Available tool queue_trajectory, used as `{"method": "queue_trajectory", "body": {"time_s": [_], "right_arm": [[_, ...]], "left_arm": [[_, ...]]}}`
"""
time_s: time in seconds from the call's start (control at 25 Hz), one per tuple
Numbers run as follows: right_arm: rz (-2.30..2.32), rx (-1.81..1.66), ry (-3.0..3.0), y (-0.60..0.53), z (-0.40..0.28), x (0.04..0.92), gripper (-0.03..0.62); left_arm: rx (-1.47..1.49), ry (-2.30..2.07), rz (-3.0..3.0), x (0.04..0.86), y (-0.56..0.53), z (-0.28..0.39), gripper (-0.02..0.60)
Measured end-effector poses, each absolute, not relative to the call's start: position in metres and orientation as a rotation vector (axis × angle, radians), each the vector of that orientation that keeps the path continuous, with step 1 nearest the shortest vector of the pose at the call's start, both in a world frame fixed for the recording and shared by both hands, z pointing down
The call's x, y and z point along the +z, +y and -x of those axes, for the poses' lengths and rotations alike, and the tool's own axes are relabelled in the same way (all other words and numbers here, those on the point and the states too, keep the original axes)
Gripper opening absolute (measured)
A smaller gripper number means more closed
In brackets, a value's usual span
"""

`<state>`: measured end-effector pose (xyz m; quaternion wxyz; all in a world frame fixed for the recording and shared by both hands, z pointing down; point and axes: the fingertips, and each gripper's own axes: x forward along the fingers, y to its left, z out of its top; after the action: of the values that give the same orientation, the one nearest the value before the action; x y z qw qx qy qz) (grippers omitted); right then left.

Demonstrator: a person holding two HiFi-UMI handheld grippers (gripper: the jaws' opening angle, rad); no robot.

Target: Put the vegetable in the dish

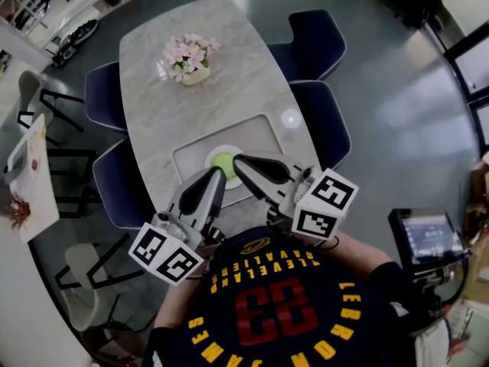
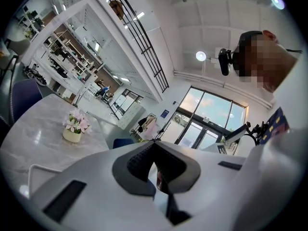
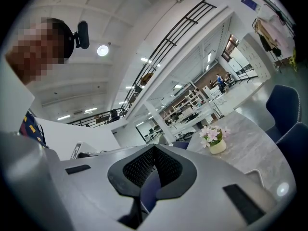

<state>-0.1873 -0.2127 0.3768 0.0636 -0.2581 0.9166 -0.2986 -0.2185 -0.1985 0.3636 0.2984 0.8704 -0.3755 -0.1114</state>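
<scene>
In the head view a round green vegetable lies in a white dish on a grey tray at the near end of a marble table. My left gripper is held close to my chest, with its tips over the tray's near edge just short of the dish. My right gripper has its tips beside the dish's right rim. Both point up and away, so each gripper view shows ceiling above shut jaws with nothing between them: left gripper, right gripper. Neither gripper view shows the dish.
A pot of pink flowers stands at the table's far end, also flowers and flowers. Navy chairs flank the table, a chair on the right and a chair on the left. A screen stands at my right.
</scene>
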Motion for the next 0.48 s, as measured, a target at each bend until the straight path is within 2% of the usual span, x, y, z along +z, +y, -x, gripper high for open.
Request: {"method": "queue_trajectory", "body": {"time_s": [0.48], "right_arm": [[0.772, -0.933, 2.767, -0.2112, 0.1874, 0.3824, 0.005]], "left_arm": [[-0.295, -0.989, -2.284, 0.371, -0.1977, 0.2166, 0.0]]}}
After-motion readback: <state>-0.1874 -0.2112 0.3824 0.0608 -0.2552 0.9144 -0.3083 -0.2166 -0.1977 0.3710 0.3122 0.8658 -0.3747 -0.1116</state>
